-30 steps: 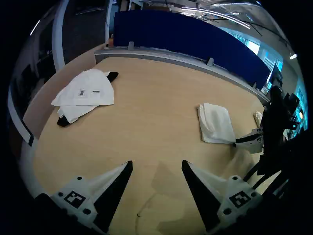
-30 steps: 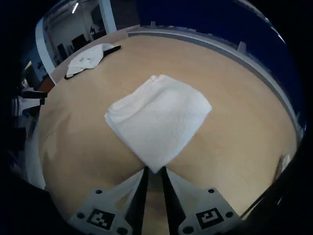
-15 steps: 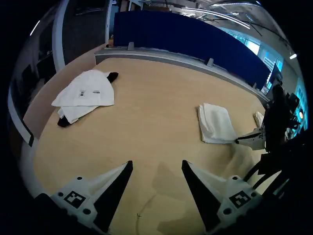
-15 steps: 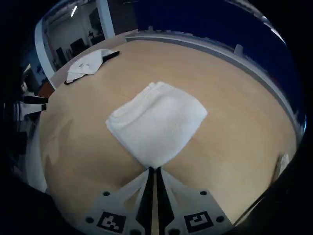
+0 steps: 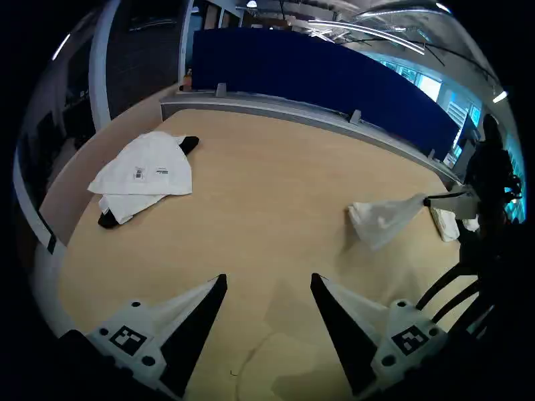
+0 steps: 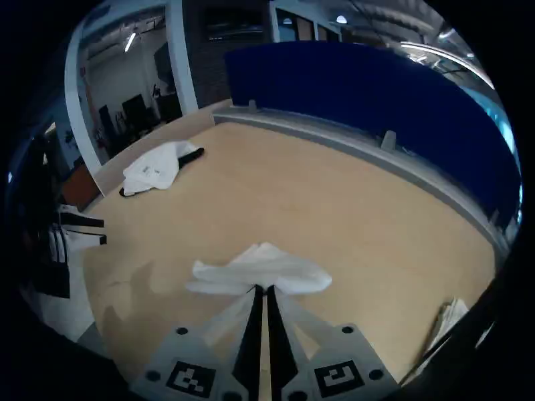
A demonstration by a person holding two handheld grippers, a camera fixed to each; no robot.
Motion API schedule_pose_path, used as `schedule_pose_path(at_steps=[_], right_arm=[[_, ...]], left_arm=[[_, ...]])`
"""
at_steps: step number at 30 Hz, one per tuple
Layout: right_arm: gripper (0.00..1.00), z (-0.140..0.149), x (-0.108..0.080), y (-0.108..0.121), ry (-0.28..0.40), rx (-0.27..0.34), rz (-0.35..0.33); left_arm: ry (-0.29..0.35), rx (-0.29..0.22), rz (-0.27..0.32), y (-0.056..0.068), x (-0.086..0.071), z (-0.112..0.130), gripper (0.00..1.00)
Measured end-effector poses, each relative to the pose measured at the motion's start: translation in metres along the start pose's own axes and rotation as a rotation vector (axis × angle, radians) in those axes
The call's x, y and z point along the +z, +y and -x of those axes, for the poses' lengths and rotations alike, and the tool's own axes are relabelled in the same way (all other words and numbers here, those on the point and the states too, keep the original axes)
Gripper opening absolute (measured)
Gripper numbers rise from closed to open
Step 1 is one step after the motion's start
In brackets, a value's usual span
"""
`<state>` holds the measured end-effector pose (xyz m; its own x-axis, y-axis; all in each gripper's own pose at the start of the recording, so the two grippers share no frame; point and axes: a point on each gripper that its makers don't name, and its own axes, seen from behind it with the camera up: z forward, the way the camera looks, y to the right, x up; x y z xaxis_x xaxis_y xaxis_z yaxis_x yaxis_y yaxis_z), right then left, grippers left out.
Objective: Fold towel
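White towel (image 6: 271,271) sags from right gripper (image 6: 261,290).

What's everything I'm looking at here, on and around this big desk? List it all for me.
Light wooden table: one, tan, beneath everything.
White terry towel: one, white, right part of the table, pinched at one corner and lifted.
Pile of white cloths over a black piece: one pile, white and black, far left of the table.
Smaller white cloth: one, white, at the table's right edge.
Blue fabric divider: one, dark blue, along the table's far edge.
Left claw: one, white with black fingers, open over bare table.
Right claw: one, same colours, shut on the towel's corner.
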<state>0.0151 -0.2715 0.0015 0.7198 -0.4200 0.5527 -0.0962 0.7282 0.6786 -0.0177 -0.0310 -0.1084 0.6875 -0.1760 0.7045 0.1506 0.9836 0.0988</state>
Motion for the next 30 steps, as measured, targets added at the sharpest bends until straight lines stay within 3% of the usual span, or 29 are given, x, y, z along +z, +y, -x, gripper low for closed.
schedule_pose_path(at_steps=[9,30], right_arm=[[0.04,-0.052,-0.041,0.028,0.078,-0.026,0.038],[0.04,-0.062,-0.103,0.141,0.118,0.030,0.178]], left_arm=[[0.024,0.004,0.011,0.007,-0.003,-0.011,0.93],[0.019,0.025,0.012,0.019,-0.003,-0.011,0.93]])
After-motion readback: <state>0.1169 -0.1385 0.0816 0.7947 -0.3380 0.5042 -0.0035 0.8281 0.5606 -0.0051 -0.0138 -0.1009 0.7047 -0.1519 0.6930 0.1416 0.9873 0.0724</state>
